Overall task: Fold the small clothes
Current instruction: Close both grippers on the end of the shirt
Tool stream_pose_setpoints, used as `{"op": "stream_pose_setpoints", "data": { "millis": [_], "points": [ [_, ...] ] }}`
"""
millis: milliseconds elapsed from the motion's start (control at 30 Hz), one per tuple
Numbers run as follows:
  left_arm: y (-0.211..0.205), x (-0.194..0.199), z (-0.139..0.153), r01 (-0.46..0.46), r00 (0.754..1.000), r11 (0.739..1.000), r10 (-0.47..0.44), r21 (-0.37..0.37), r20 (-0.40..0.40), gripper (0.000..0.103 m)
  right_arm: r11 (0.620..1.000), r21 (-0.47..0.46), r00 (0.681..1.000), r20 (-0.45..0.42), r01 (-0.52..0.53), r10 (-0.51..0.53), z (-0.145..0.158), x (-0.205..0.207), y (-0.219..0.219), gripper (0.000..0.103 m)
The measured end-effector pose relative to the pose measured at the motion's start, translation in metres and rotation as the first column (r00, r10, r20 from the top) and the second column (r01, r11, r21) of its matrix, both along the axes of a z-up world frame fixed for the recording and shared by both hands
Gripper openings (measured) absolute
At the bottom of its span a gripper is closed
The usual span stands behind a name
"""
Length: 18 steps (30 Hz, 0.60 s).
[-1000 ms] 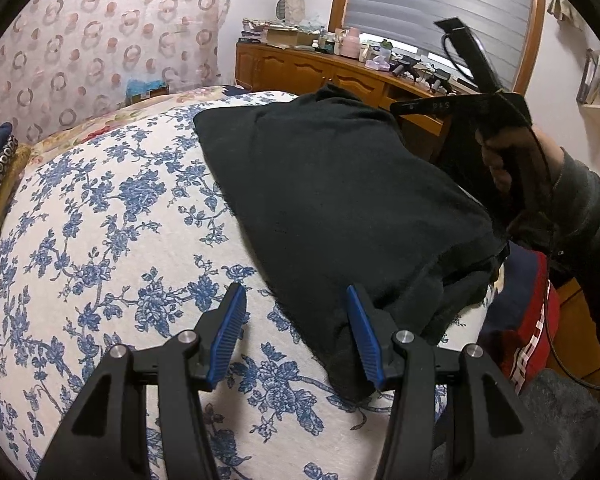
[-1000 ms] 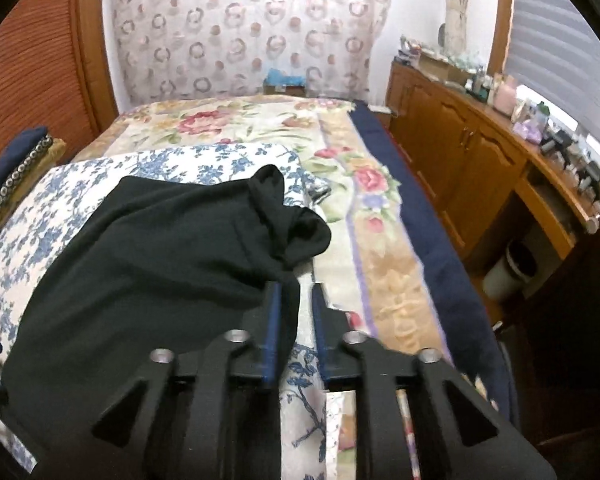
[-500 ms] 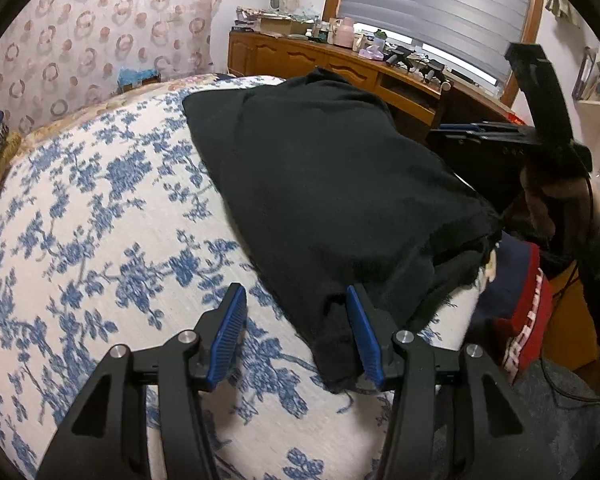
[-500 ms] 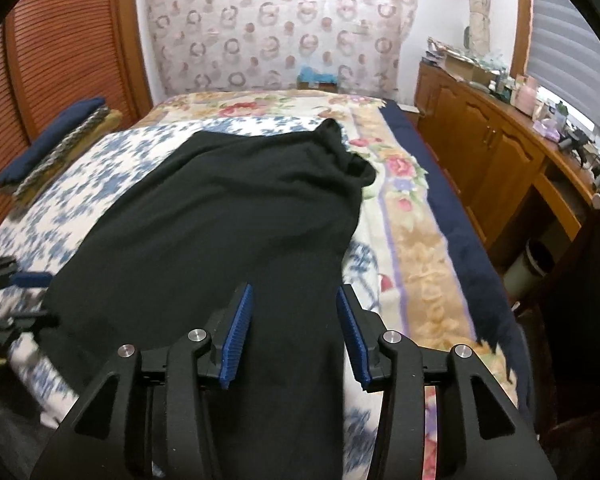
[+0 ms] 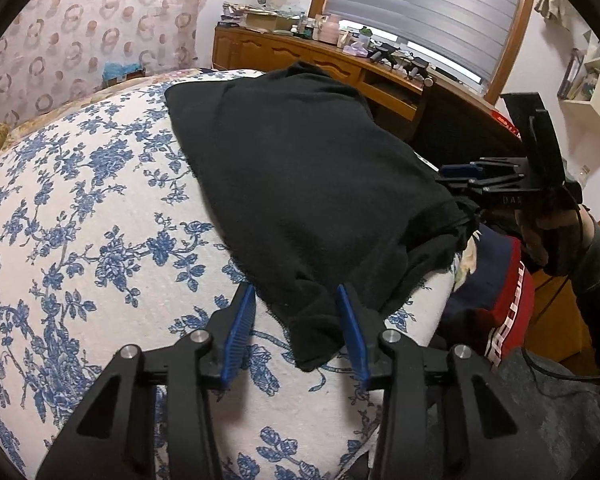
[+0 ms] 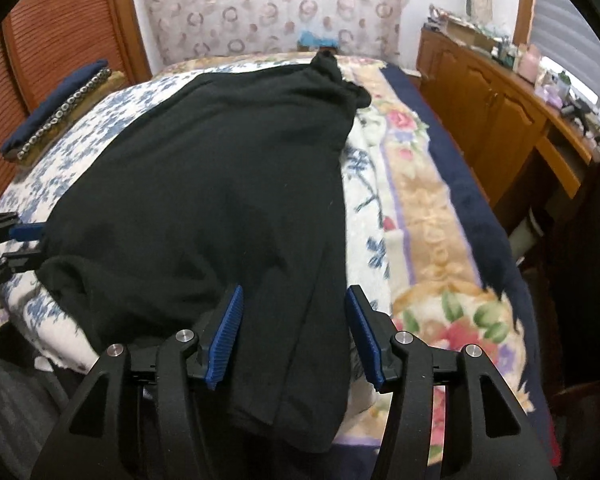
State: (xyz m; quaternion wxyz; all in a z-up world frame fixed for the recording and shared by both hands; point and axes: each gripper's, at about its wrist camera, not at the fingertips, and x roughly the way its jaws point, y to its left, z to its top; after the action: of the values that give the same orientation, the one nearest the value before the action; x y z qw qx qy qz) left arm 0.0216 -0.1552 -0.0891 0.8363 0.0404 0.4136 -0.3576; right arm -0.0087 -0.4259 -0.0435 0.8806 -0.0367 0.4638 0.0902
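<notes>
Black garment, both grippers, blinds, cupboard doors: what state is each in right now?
Black garment: spread on the bed, near edge layered, not yet folded small.
Left gripper: jaws closing around a garment corner, pads not yet pressing.
Right gripper: jaws opening, over the garment's near edge, gripping nothing.
Window blinds: lowered.
Cupboard doors: closed.

A black garment (image 6: 220, 184) lies spread, apparently folded double, across the bed.

Dim indoor light, fisheye bulge with dark vignetted corners, slight blur at right edges.
</notes>
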Motion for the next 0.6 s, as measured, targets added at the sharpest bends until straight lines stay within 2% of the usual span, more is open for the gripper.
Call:
{"op": "stream_pose_setpoints", "data": {
  "millis": [167,300,367,467,500,533,600],
  "points": [
    [-0.002,0.0,0.0,0.017,1.0,1.0,-0.017,-0.008,-0.006,0.04,1.0,0.02,1.0,-0.016,-0.016,0.016,-0.002,-0.007,-0.001,0.055],
    [-0.004,-0.001,-0.001,0.033,0.999,0.999,-0.033,-0.017,-0.014,0.032,0.999,0.027,0.999,-0.023,-0.034,0.035,-0.002,-0.009,0.0,0.056],
    [-0.005,-0.001,-0.001,0.04,0.999,0.999,-0.04,-0.022,-0.019,0.026,0.998,0.026,0.998,-0.023,-0.052,0.052,-0.002,-0.01,0.004,0.051],
    [-0.008,-0.001,-0.001,0.05,0.998,0.998,-0.051,-0.023,-0.026,0.018,0.997,0.03,0.997,-0.016,-0.069,0.07,-0.003,-0.012,0.005,0.041],
    [-0.008,0.0,-0.001,0.051,0.998,0.998,-0.052,-0.024,-0.029,0.014,0.997,0.032,0.997,-0.017,-0.074,0.075,-0.002,-0.012,0.005,0.03],
    [-0.008,0.0,-0.001,0.05,0.998,0.998,-0.051,-0.024,-0.029,0.01,0.996,0.044,0.996,-0.019,-0.084,0.084,-0.002,-0.012,0.005,0.015],
    [-0.008,0.001,0.001,0.049,0.998,0.998,-0.049,-0.029,-0.025,0.008,0.993,0.058,0.994,-0.021,-0.104,0.105,-0.002,-0.013,0.006,0.01]
  ]
}}
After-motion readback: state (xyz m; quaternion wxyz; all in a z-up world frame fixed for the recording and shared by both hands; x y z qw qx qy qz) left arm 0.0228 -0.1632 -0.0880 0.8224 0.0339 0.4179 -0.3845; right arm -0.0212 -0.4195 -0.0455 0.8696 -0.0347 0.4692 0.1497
